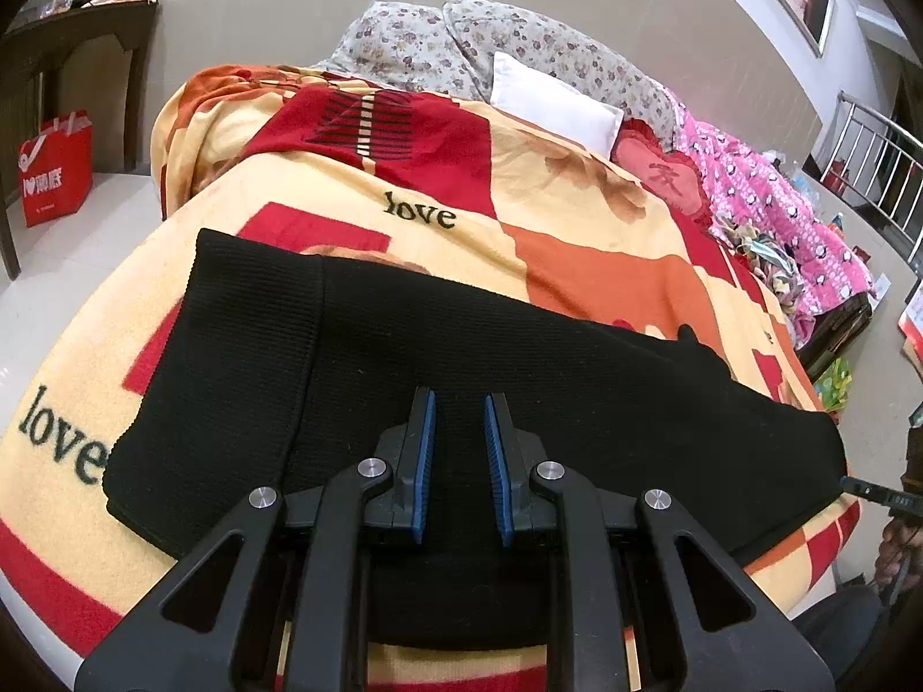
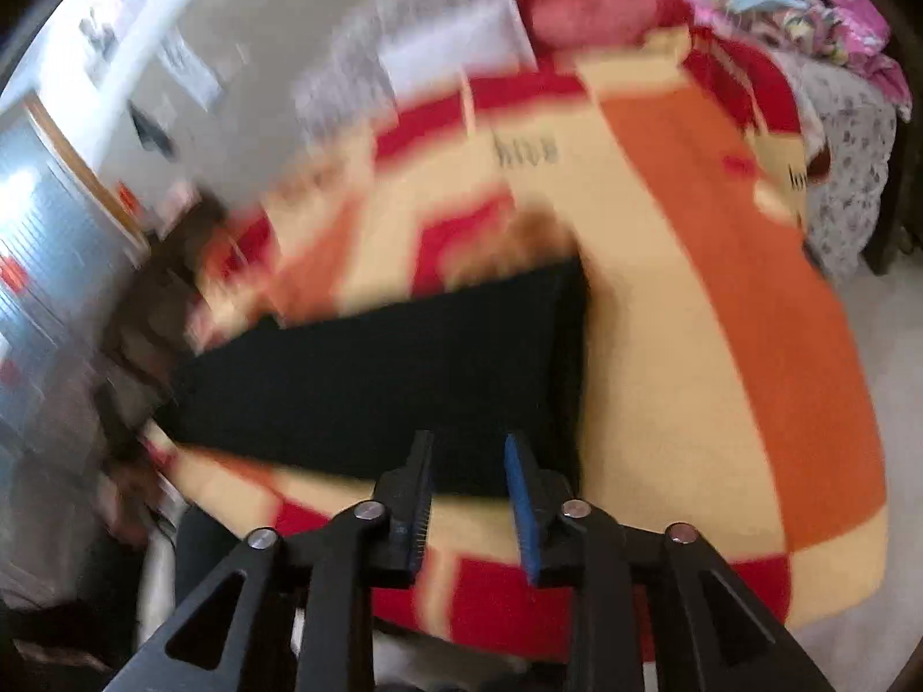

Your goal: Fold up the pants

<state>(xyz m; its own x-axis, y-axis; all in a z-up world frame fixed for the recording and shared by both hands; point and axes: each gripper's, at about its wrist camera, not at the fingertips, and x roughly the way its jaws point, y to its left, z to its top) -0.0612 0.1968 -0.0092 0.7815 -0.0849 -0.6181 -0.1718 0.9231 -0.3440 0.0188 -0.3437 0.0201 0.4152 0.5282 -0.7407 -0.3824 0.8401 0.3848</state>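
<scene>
Black knit pants (image 1: 461,357) lie flat on a bed under a yellow, red and orange blanket (image 1: 577,219) printed with "love". The ribbed waistband is at the left in the left wrist view. My left gripper (image 1: 460,403) is open and empty, just above the middle of the pants. In the blurred right wrist view the pants (image 2: 375,380) lie across the blanket (image 2: 692,346). My right gripper (image 2: 468,441) is open and empty, over the near edge of the pants by their right end.
Floral pillows (image 1: 461,40), a white pillow (image 1: 554,98) and a red heart cushion (image 1: 657,173) lie at the head of the bed. A pink quilt (image 1: 773,213) is bunched at the right. A red bag (image 1: 55,167) stands on the floor by a dark table.
</scene>
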